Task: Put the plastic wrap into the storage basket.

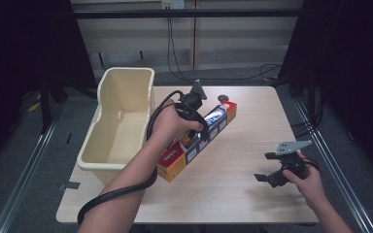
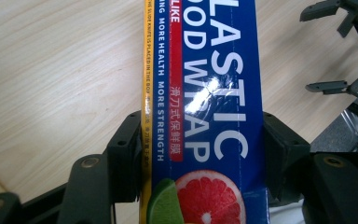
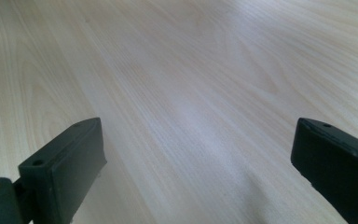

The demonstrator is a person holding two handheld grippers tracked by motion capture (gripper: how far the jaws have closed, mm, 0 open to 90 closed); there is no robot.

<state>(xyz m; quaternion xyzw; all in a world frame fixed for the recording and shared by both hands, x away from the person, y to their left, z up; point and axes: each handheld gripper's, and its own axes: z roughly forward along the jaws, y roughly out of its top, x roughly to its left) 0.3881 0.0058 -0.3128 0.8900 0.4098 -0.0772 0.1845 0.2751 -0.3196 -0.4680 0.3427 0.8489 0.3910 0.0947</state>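
That long plastic wrap box point(image 1: 197, 141) looks light and stiff but glossy, so I'd judge it apt to swing or slip if held near an end; across its narrow width around the middle seems the sound place. The left gripper point(image 1: 200, 127) is clamped on it just there, holding it above the table point(image 1: 243, 194) beside the cream bin point(image 1: 121, 121). The right gripper point(image 1: 270, 167) hovers well apart, jaws spread and empty.
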